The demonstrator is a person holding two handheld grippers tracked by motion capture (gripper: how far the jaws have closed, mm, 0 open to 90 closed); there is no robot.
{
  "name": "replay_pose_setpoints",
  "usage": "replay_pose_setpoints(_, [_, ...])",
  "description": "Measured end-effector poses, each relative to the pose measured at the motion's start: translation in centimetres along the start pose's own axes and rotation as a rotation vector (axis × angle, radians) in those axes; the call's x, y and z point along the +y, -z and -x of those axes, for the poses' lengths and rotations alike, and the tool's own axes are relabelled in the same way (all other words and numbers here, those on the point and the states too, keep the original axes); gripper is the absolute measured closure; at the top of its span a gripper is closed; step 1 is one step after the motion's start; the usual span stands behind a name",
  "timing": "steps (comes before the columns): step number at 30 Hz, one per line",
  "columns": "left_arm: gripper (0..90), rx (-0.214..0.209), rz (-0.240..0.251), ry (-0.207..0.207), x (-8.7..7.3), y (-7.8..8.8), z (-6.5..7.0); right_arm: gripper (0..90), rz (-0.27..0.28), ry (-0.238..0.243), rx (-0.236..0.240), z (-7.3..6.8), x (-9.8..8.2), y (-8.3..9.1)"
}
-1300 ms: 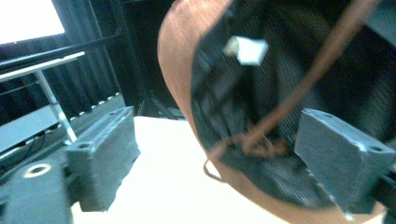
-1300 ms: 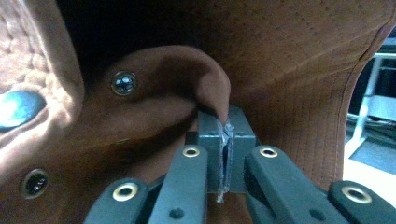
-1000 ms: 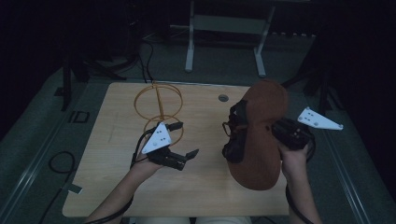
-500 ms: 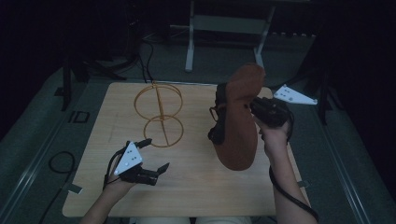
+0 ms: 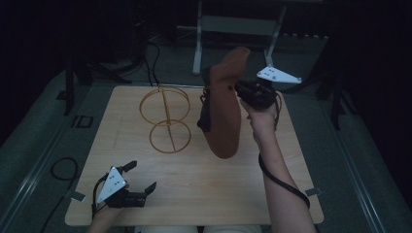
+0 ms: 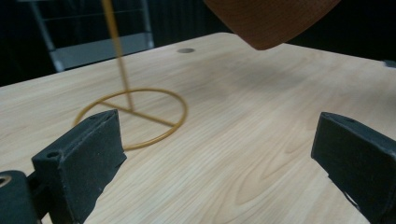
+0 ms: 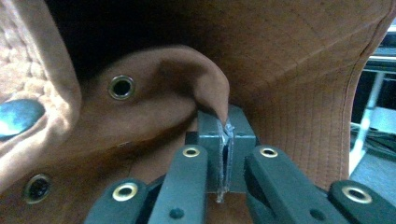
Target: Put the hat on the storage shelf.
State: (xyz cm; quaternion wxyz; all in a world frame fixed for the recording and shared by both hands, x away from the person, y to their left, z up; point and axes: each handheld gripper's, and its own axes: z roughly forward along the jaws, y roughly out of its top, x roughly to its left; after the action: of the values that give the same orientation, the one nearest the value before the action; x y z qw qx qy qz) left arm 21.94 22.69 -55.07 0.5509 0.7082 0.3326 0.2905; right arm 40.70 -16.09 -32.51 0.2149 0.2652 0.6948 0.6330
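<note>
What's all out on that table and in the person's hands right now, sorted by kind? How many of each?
Brown brimmed hat: 1
Gold wire stand: 1
Black handheld grippers: 2, left gripper and right gripper
Wooden table: 1
Total: 5

Wire stand [image 5: 165, 118] apparently blocks table's [image 5: 204, 184] middle.

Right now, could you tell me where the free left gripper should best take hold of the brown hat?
Probably the low edge of the brim, coming from below and the near-left. The hat hangs on edge above the table, pinched in the right gripper near its top, so that thin rim is its closest free part to the open left gripper.
</note>
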Motion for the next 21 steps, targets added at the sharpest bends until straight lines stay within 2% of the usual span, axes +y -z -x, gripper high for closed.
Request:
replay_pose_setpoints(4, [2.9, 0.039, 0.002, -0.001, -0.5, 0.6, -0.9, 87.6, -0.012, 0.026, 0.000, -0.9, 0.9, -2.3])
replay_pose_setpoints(9, [2.9, 0.066, 0.019, 0.029, -0.9, 1.3, -1.8, 87.5, -0.035, 0.035, 0.022, -2.2, 1.9, -5.2])
replay_pose_setpoints(15, [2.9, 0.064, 0.029, 0.043, -1.0, 1.5, -2.2, 87.4, -0.073, -0.004, 0.087, -4.0, 2.3, -8.9])
replay_pose_setpoints(18, [2.9, 0.056, 0.034, 0.048, -1.1, 1.7, -2.3, 87.3, -0.116, -0.013, 0.107, -4.9, 1.9, -10.8])
replay_pose_setpoints(21, [2.9, 0.053, 0.034, 0.050, -1.2, 1.7, -2.3, 86.9, -0.169, 0.006, 0.126, -5.9, 1.4, -12.7])
